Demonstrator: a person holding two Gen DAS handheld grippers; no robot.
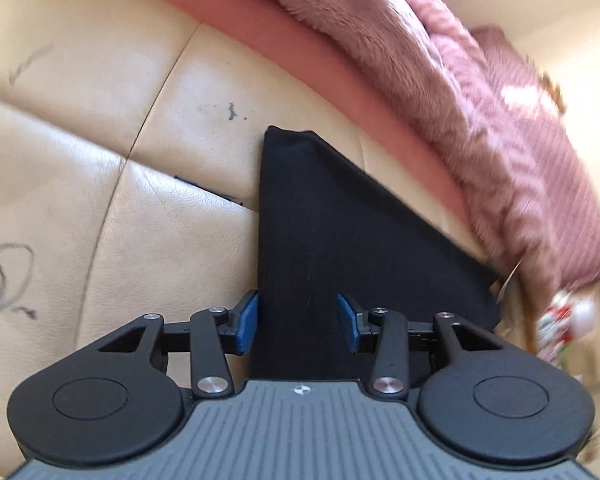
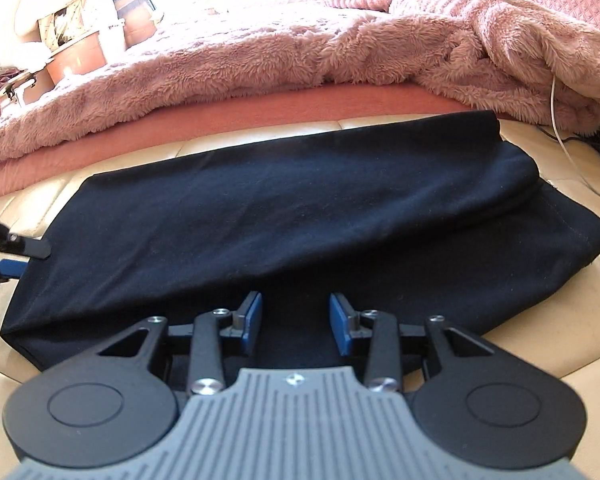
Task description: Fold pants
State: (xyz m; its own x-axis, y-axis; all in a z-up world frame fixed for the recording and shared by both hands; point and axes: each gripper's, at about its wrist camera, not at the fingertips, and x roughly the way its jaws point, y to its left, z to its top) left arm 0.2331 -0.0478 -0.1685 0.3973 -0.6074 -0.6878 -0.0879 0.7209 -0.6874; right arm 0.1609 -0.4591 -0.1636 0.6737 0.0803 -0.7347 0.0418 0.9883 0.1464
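The dark navy pants [image 2: 284, 224] lie folded into a long band on the cream leather surface [image 2: 560, 320]. My right gripper [image 2: 296, 324] is open, its blue pads on either side of the near edge of the cloth. In the left wrist view the pants [image 1: 340, 232] run away from me as a dark strip, and my left gripper [image 1: 298, 322] is open with the cloth's end between its blue pads. The left gripper also shows at the far left of the right wrist view [image 2: 16, 258], at the pants' left end.
A fluffy pink blanket [image 2: 300, 48] lies on a pink mattress edge [image 2: 260, 112] just behind the pants. White and black cables [image 2: 572, 136] trail at the right. Baskets and clutter [image 2: 80, 40] stand at the back left. Pen marks [image 1: 4, 280] are on the leather.
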